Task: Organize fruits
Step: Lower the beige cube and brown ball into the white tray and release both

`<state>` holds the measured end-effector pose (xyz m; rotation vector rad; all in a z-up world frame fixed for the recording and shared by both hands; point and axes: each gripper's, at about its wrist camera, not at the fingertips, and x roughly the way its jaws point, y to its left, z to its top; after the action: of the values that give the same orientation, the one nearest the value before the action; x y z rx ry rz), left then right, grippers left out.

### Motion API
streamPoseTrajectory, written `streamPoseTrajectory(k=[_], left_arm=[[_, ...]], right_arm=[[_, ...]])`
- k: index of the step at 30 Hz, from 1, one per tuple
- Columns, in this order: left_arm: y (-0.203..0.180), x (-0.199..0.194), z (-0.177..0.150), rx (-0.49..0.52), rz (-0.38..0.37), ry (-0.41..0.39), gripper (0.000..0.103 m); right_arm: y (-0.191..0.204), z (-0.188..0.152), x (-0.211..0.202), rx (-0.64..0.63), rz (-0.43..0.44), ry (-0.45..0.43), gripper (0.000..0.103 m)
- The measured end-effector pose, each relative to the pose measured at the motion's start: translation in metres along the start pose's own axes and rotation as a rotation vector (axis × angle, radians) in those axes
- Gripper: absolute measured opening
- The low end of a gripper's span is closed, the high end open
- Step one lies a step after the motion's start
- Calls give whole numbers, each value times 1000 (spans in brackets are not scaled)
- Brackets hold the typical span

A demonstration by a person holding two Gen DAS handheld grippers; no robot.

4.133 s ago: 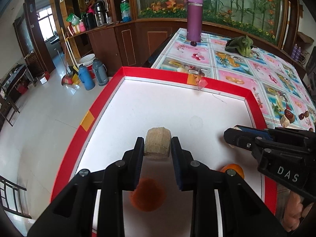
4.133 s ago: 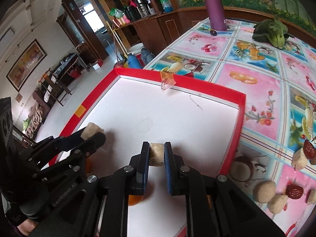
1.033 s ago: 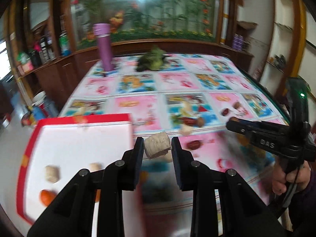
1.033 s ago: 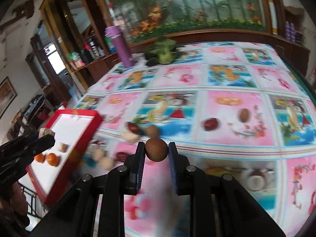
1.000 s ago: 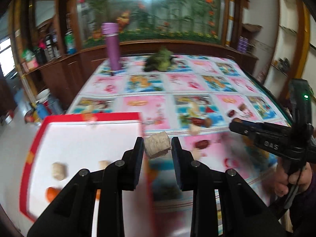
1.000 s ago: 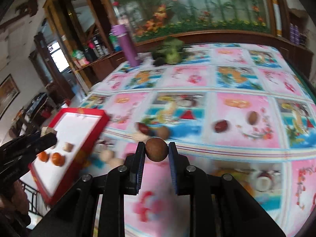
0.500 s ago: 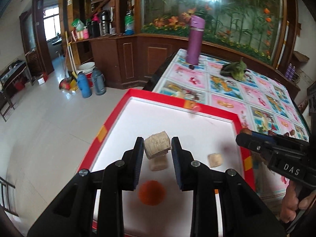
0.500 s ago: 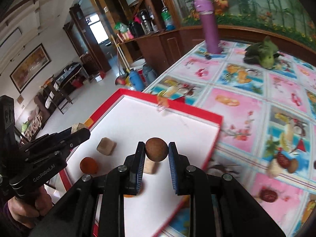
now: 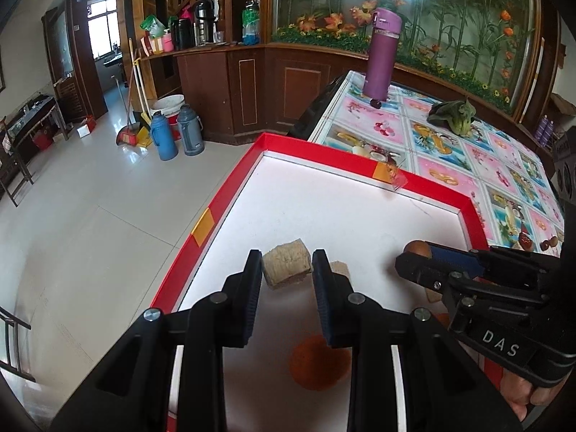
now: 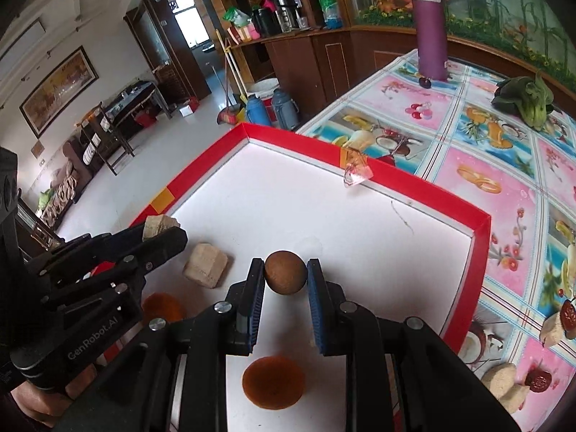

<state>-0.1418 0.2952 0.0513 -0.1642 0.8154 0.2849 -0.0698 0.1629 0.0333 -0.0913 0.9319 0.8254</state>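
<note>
In the left wrist view the left gripper (image 9: 287, 275) covers most of a tan chunk (image 9: 340, 269) and part of an orange fruit (image 9: 318, 363); the right gripper (image 9: 414, 257) hides what seems another chunk (image 9: 432, 295).

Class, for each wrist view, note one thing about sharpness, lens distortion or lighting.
Left wrist view: the held tan chunk is sharp, the orange fruit under the fingers is soft, and the red tray rim bows. Right wrist view: the brown round fruit is crisp, corners go black, and the window is blown out.
</note>
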Motion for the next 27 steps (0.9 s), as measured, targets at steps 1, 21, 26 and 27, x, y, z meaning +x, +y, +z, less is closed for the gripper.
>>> streamPoseTrajectory(k=[1, 21, 26, 27], left_arm=[[1, 2, 0, -1, 3, 6, 30], [-26, -26, 1, 69, 117, -60, 77], [-46, -42, 3, 109, 99, -91, 82], [-50, -44, 3, 118, 95, -95, 83]], right_arm=[[-1, -1, 2, 3, 3, 12, 22], [-9, -7, -52, -13, -36, -76, 31], [-25, -12, -88, -5, -79, -157, 37], [-31, -14, -96, 1, -85, -171, 37]])
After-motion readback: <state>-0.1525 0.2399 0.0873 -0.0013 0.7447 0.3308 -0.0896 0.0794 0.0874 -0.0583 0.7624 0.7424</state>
